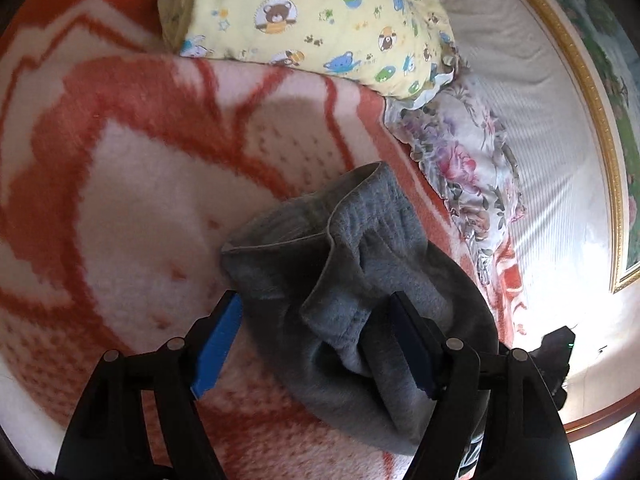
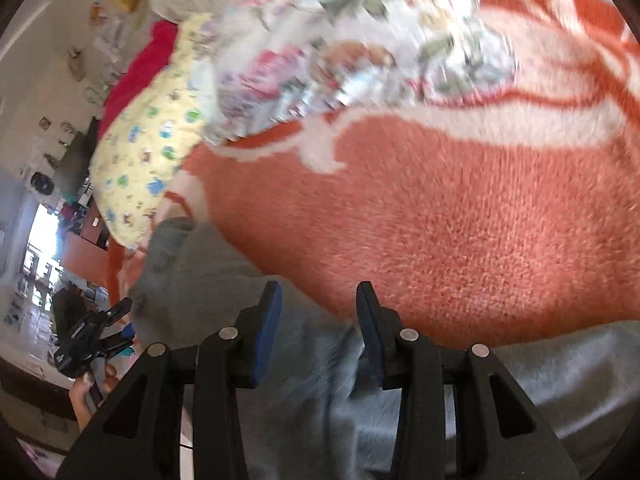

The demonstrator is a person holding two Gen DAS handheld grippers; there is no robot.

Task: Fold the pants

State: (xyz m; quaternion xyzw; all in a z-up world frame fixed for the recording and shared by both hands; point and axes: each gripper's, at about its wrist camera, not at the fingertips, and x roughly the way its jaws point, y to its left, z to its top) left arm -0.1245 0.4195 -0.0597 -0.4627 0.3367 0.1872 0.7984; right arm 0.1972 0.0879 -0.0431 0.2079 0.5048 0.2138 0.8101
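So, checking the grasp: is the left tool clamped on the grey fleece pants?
No: the left tool stands open around the grey fleece pants.

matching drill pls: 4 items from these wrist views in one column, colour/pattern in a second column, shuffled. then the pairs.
Things:
1. pants
2. blanket
3. small pillow
4. gripper pads

Colour or pattern:
A. yellow with cartoon bears
B. blue
C. plain grey
D. orange and white

Pairs: 1-C, 2-D, 3-A, 4-B
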